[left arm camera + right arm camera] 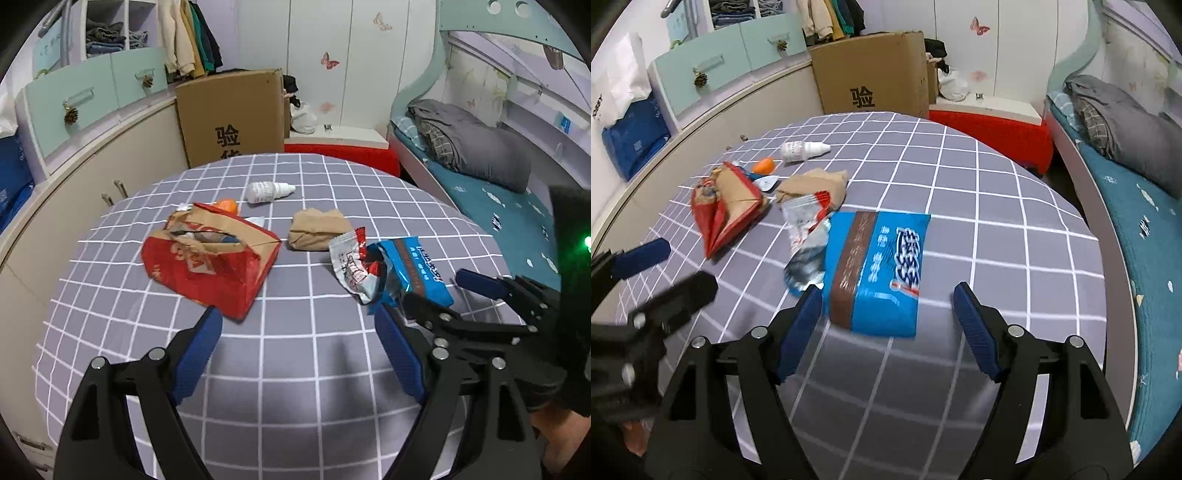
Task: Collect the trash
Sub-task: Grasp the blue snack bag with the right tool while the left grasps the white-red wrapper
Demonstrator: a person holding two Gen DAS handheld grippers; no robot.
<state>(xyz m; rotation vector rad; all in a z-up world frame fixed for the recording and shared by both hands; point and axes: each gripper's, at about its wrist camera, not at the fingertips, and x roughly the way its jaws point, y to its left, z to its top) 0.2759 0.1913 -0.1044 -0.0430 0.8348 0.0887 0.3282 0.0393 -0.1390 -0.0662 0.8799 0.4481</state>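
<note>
A torn red and brown paper bag (212, 254) (729, 201) lies on the grey checked table (295, 369) (997, 240). Right of it lie a crumpled silver and red wrapper (351, 267) (805, 236) and a blue snack packet (413, 269) (879, 273). A tan crumpled bag (317, 229) (812, 184), a small white bottle (267, 192) (803, 149) and an orange piece (227, 205) (764, 165) lie farther back. My left gripper (299, 332) is open just before the red bag. My right gripper (886, 314) (428, 295) is open, its jaws standing either side of the blue packet's near end.
A cardboard box (232, 114) and a red box (343, 155) stand behind the table. A bed with grey bedding (480, 155) runs along the right. Cupboards with mint drawers (92, 103) line the left wall.
</note>
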